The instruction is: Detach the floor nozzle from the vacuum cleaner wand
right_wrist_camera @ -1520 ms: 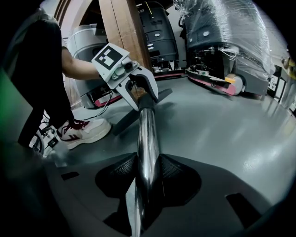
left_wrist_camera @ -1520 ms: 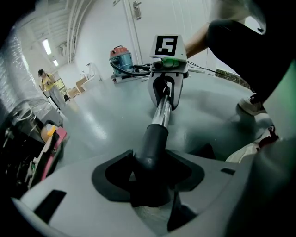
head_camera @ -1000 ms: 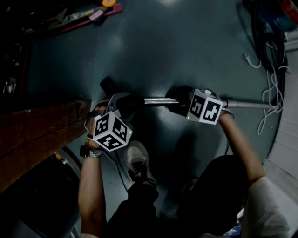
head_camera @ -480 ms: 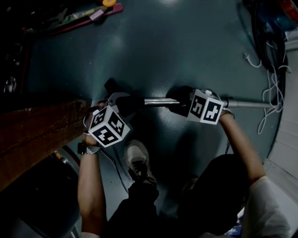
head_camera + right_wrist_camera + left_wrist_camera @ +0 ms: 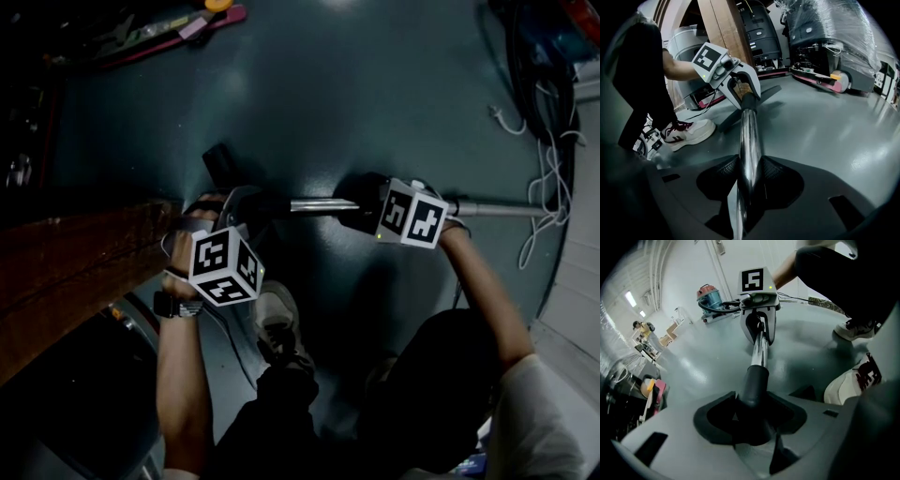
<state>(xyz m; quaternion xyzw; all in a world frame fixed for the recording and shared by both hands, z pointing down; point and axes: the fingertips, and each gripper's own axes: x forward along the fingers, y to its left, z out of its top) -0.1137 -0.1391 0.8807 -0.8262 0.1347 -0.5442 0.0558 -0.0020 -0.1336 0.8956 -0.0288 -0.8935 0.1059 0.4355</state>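
Observation:
The chrome wand (image 5: pixel 497 210) lies level above the floor, running left into a black neck (image 5: pixel 752 383). The black floor nozzle (image 5: pixel 218 166) is at that neck's far left end, partly hidden by my left hand. My left gripper (image 5: pixel 246 208) is shut on the black neck, seen close in the left gripper view (image 5: pixel 750 413). My right gripper (image 5: pixel 361 208) is shut on the chrome wand (image 5: pixel 749 140) a short way to the right. From the right gripper view I see the left gripper (image 5: pixel 736 77) and the flat dark nozzle (image 5: pixel 766 91) behind it.
A wooden beam (image 5: pixel 75 262) crosses the left side beside my left hand. White cables (image 5: pixel 548 187) lie at the right, tools (image 5: pixel 178 28) at the top left. The person's shoe (image 5: pixel 277 323) stands just below the wand. A blue-and-red vacuum body (image 5: pixel 710 296) sits farther off.
My left gripper has rolled about the wand's line, its marker cube swinging round, and the nozzle has shifted slightly with it. The right gripper and the wand have stayed put.

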